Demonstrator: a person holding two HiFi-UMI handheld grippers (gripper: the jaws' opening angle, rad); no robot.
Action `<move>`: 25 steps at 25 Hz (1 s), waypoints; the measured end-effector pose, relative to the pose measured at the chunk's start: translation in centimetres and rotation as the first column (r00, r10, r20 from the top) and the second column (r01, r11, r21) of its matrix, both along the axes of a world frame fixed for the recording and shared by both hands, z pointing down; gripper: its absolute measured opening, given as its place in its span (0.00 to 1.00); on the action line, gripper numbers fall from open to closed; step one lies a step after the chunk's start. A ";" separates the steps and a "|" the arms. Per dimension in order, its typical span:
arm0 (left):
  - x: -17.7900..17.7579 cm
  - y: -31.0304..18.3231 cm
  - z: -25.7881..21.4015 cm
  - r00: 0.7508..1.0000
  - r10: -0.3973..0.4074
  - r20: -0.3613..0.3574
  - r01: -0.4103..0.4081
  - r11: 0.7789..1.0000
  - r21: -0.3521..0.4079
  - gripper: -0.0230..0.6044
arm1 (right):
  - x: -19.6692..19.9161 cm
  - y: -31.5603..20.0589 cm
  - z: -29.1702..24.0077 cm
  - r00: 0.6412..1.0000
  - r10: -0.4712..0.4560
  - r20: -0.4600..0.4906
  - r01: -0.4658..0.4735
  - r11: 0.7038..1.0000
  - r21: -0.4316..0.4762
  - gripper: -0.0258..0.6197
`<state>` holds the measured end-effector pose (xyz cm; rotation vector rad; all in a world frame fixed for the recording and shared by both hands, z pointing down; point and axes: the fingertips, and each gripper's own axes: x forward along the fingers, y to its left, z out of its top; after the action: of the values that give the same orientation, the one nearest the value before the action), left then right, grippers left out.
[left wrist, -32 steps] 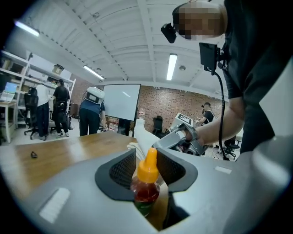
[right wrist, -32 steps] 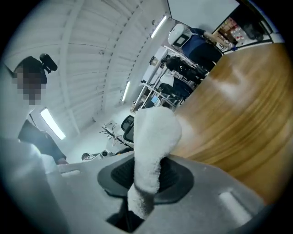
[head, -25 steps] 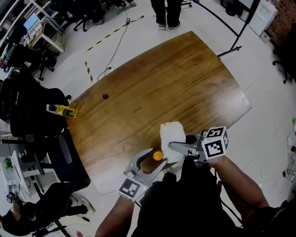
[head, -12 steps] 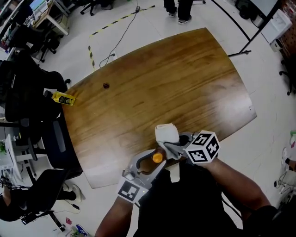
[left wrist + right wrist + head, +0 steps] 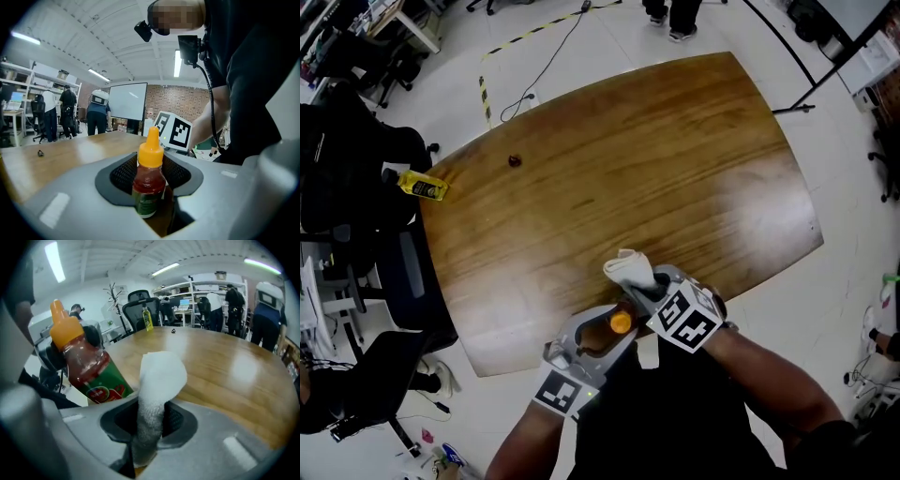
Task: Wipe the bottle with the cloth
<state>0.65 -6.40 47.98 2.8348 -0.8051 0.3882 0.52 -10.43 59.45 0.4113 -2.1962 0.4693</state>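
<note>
A small bottle [image 5: 149,180] of red sauce with an orange cap [image 5: 621,322] and a green label stands at the table's near edge. My left gripper [image 5: 612,330] has just closed its jaws, and both pads press the bottle's sides. The bottle also shows at the left of the right gripper view, tilted [image 5: 86,366]. My right gripper [image 5: 643,287] is shut on a white cloth [image 5: 157,390]. The cloth [image 5: 628,267] sticks out past the jaws, just beyond and right of the cap. Whether cloth and bottle touch I cannot tell.
The brown wooden table [image 5: 656,159] stretches away from me with a small dark object [image 5: 515,160] at its far left. A yellow bottle [image 5: 422,186] lies on a black chair [image 5: 356,187] to the left. People stand beyond the far edge.
My right gripper has sunk and rolled, bringing the cloth in close beside the bottle's cap. The left gripper's jaws have narrowed onto the bottle and it has stayed in place.
</note>
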 end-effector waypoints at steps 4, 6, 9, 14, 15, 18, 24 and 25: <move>0.6 -0.1 -0.4 1.000 0.005 0.002 -0.005 1.000 0.005 0.32 | 1.6 -1.7 -1.8 0.993 0.051 0.111 -0.041 0.995 -0.088 0.15; 0.8 -0.1 -0.7 1.000 0.009 -0.002 -0.009 1.000 0.017 0.31 | 2.8 -4.3 -4.3 0.934 0.230 0.273 -0.167 0.957 -0.236 0.15; 1.0 -0.1 -0.9 1.000 -0.002 -0.026 0.002 1.000 0.024 0.31 | 2.5 -8.0 -9.0 0.760 0.456 0.462 -0.192 0.838 -0.511 0.15; 1.1 0.0 -1.0 1.000 -0.002 -0.026 0.003 0.999 0.032 0.31 | -3.1 -7.1 -10.1 0.749 0.446 0.490 0.036 0.710 -0.703 0.15; 1.2 0.0 -1.0 1.000 -0.003 -0.031 0.004 0.999 0.032 0.31 | -4.3 -6.2 -9.5 0.786 0.396 0.475 0.071 0.706 -0.705 0.15; 1.0 -0.2 -1.2 0.999 -0.004 -0.045 0.005 0.999 0.033 0.32 | -6.9 -3.7 -8.4 0.859 0.241 0.451 0.197 0.659 -0.726 0.15; 0.3 -0.2 -0.8 0.999 0.006 -0.051 -0.003 0.999 0.045 0.32 | -8.3 -0.8 -4.7 0.918 -0.087 0.386 0.353 0.624 -0.697 0.15; 0.3 -0.2 -0.8 0.999 0.006 -0.049 -0.004 0.999 0.049 0.32 | -8.4 -0.4 -4.1 0.918 -0.142 0.371 0.374 0.624 -0.686 0.15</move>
<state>0.94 -6.60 47.22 2.8797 -0.8087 0.3022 -7.86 -10.88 55.40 -0.4623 -2.0427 1.2668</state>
